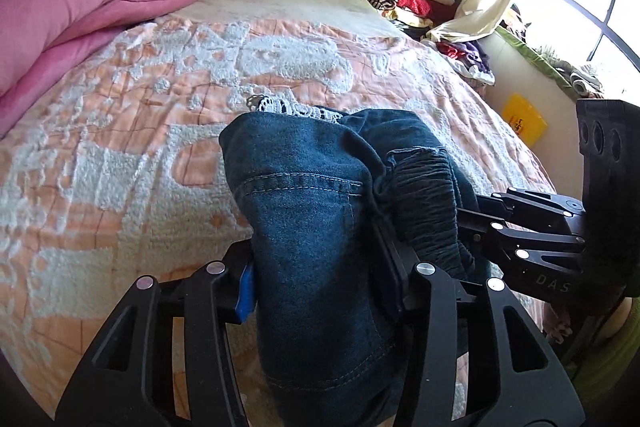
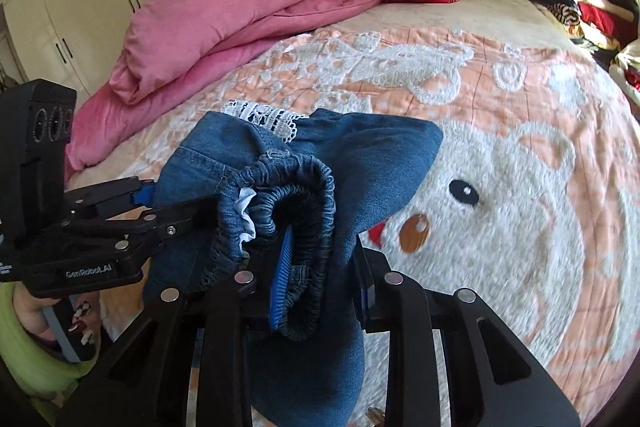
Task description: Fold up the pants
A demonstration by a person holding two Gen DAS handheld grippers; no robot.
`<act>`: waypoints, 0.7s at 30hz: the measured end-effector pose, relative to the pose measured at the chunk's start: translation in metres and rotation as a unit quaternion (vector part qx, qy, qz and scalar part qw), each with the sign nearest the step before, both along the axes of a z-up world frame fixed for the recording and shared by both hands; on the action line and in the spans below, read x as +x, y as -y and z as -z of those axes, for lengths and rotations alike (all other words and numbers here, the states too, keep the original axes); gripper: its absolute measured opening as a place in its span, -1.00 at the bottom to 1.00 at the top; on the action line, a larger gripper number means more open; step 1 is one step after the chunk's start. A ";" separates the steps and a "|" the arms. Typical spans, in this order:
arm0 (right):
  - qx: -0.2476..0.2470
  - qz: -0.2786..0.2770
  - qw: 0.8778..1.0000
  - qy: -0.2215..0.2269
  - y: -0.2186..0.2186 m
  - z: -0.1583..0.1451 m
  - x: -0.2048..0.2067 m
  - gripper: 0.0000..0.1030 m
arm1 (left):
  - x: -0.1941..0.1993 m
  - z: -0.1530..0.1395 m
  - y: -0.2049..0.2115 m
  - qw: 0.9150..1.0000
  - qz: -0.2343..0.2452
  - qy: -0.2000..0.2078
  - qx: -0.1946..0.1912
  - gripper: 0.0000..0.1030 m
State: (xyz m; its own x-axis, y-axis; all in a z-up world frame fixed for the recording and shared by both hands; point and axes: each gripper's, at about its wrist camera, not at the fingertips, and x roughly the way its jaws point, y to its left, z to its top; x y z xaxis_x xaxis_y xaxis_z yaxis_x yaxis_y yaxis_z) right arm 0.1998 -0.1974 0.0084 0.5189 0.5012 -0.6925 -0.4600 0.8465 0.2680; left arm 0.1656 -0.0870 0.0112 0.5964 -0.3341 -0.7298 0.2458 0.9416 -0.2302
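A: What is the left tool doing?
B: It pinches the blue pants tight in its jaws.
A: And the right tool?
B: It squeezes the stretchy waistband of the same pants.
A: Where are the pants?
B: Up in the air, bunched between both tools, above the bed with the bear blanket. A pink quilt lies farther back.

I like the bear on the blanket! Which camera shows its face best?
The right wrist view: the bear's face shows an eye, nose and ear. In the left wrist view the blanket shows only fuzzy white shapes.
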 end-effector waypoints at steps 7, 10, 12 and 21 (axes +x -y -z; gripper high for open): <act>-0.041 0.032 0.998 -0.033 0.001 0.025 0.010 -0.29 | 0.008 0.023 0.002 0.999 -0.008 -0.027 0.022 0.12; -0.033 0.053 0.997 -0.054 0.012 0.037 0.012 -0.02 | 0.008 0.035 0.003 0.999 -0.009 -0.039 0.034 0.26; -0.026 0.064 0.995 -0.071 0.018 0.045 0.014 0.05 | 0.009 0.042 0.002 0.998 -0.009 -0.051 0.035 0.31; -0.031 0.072 0.995 -0.065 0.019 0.044 0.008 0.17 | 0.000 0.044 0.000 0.998 -0.012 -0.056 0.033 0.37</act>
State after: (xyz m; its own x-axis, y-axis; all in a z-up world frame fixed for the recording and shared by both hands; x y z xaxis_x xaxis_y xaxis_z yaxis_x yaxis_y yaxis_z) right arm 0.2074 -0.2163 -0.0354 0.4859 0.3831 -0.7855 -0.2984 0.9175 0.2629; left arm 0.1660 -0.0866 -0.0332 0.5172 -0.2707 -0.8119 0.1997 0.9606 -0.1931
